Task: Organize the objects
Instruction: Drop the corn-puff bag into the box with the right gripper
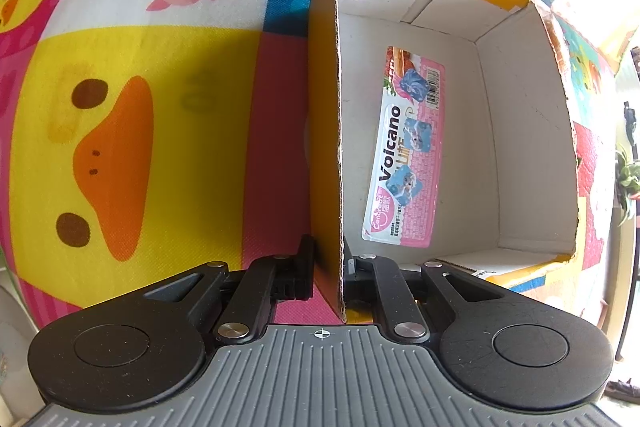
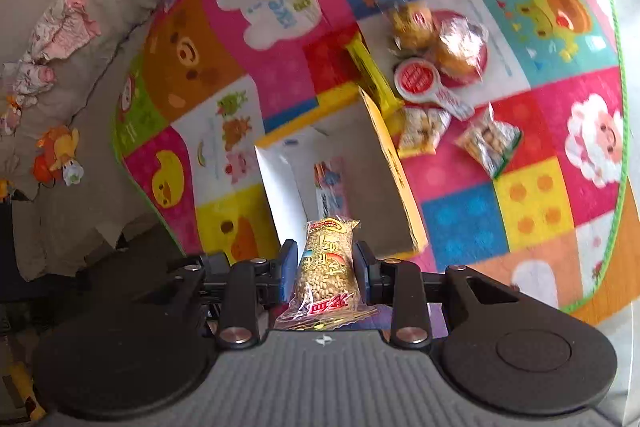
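Left wrist view: we see our left gripper low in the frame, its fingers closed on the near wall of the yellow cardboard box, one finger outside and one inside. The box fills the centre and right of the frame, and a pink Volcano snack pack lies flat on its white floor. To the left spreads the cartoon play mat with its big duck face.

In the right wrist view, our right gripper pinches a clear packet of peanuts upright between its fingers, lower centre, in front of the open box. In the upper right, beyond the box, lie wrapped buns, a red-lidded cup and two small snack bags on the mat.
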`<state>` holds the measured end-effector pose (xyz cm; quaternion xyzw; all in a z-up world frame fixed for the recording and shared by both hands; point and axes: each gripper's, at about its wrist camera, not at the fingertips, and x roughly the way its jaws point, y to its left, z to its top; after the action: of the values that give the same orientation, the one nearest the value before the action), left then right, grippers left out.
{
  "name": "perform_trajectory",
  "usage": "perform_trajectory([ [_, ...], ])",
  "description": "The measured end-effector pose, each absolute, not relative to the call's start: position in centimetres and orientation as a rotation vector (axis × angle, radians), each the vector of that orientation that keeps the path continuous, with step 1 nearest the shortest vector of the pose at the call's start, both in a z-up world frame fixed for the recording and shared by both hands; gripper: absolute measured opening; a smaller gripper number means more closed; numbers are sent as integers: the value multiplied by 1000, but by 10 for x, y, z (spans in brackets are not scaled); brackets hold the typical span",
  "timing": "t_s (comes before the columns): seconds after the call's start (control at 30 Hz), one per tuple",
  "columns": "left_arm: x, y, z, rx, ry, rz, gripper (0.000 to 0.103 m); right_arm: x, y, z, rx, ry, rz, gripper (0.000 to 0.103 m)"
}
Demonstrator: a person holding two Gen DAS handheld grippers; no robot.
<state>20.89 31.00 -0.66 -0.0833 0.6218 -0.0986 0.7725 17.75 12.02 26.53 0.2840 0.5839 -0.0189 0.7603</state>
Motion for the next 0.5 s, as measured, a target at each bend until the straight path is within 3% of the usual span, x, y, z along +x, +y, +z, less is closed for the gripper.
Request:
perform_trajectory([
  [0.1, 208, 312, -6, -187, 1346, -214, 12, 183, 130, 259, 582, 1258, -42, 44],
  [0.5, 208, 309, -7, -185, 1340, -188, 14, 120, 94, 194, 573, 1438, -146, 44],
])
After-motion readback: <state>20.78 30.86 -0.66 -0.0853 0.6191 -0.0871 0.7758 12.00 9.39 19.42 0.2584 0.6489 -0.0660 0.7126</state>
